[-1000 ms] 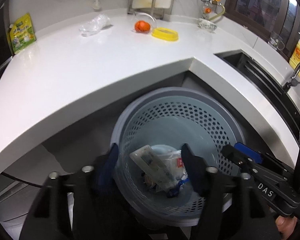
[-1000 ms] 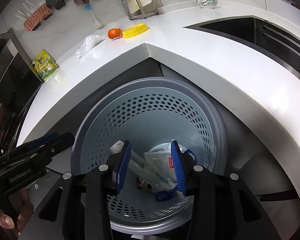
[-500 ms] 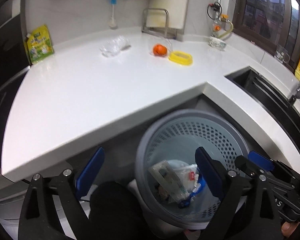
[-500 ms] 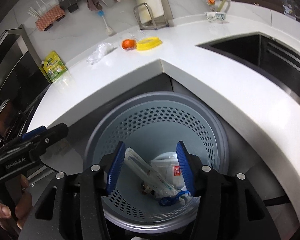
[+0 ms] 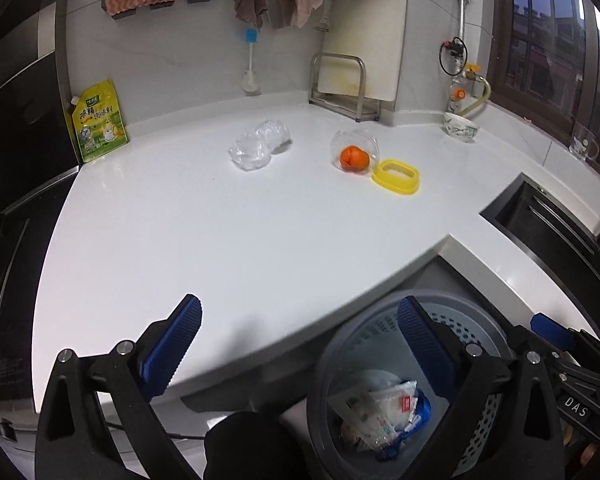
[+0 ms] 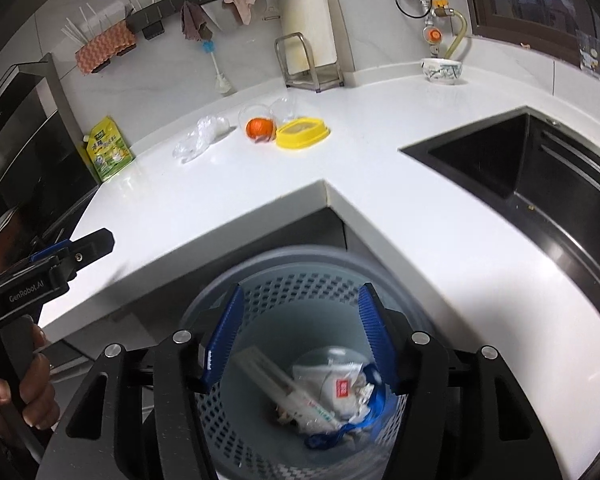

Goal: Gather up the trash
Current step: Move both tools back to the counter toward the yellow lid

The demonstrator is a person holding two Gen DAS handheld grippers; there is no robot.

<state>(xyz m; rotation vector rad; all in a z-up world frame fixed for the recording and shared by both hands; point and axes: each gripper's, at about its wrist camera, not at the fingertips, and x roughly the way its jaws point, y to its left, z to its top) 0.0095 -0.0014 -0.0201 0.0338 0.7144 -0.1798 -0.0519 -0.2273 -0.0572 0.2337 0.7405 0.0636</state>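
A grey perforated bin (image 5: 484, 332) (image 6: 300, 284) stands on the floor below the counter's corner, with wrappers and a blue strip (image 5: 384, 408) (image 6: 332, 392) lying at its bottom. My left gripper (image 5: 300, 344) hangs over the counter's front edge and the bin's left rim, its jaws still opening, wide apart and empty. Above the bin's mouth my right gripper (image 6: 300, 336) is opening too, nothing between its blue pads. Far back on the white counter (image 5: 220, 240) lie a crumpled clear plastic bag (image 5: 260, 146) (image 6: 200, 138), an orange peel in a clear cup (image 5: 354, 156) (image 6: 260, 126) and a yellow lid (image 5: 396, 176) (image 6: 302, 133).
A black sink (image 6: 540, 184) is cut into the counter at the right. A yellow-green pouch (image 5: 98, 120), a metal rack (image 5: 342, 88) and a patterned bowl (image 5: 460, 126) stand along the back wall. A dark oven front fills the left edge. A hand (image 6: 28, 384) holds the other gripper's handle.
Both grippers have risen and tilted up out of the bin, so the counter now fills more of each view. Both pairs of jaws have spread wider, the left far more.
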